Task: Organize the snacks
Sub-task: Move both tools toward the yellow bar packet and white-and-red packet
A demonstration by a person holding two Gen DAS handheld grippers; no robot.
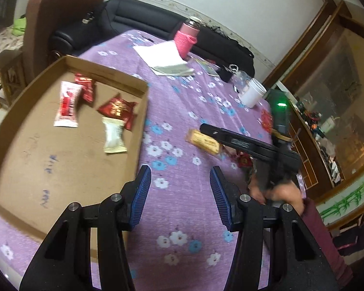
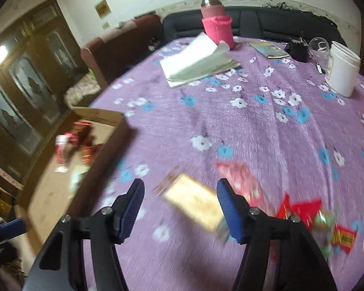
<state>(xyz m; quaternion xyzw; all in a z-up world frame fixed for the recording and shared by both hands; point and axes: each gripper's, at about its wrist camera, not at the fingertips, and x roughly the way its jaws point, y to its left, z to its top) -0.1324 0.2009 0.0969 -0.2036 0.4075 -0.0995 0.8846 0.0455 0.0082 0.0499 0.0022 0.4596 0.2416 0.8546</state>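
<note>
My left hand-held gripper [image 1: 180, 195] hangs parted and empty over bare purple flowered surface [image 1: 182, 111], beside the shallow cardboard tray's [image 1: 143, 111] edge. My right hand-held gripper [image 2: 180, 209] stands wide around a blurred gold wrapped snack bar [image 2: 194, 203]; contact unclear.

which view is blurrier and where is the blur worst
The right wrist view is blurrier: the gold snack bar and red wrappers near the fingers smear. The left wrist view is sharper, with only slight smear on the snacks in the cardboard tray.

Both wrist views angled down, close over the purple tablecloth [image 1: 182, 126], sharing cardboard tray [image 2: 104, 118] and pink flask [image 1: 185, 36]
</note>
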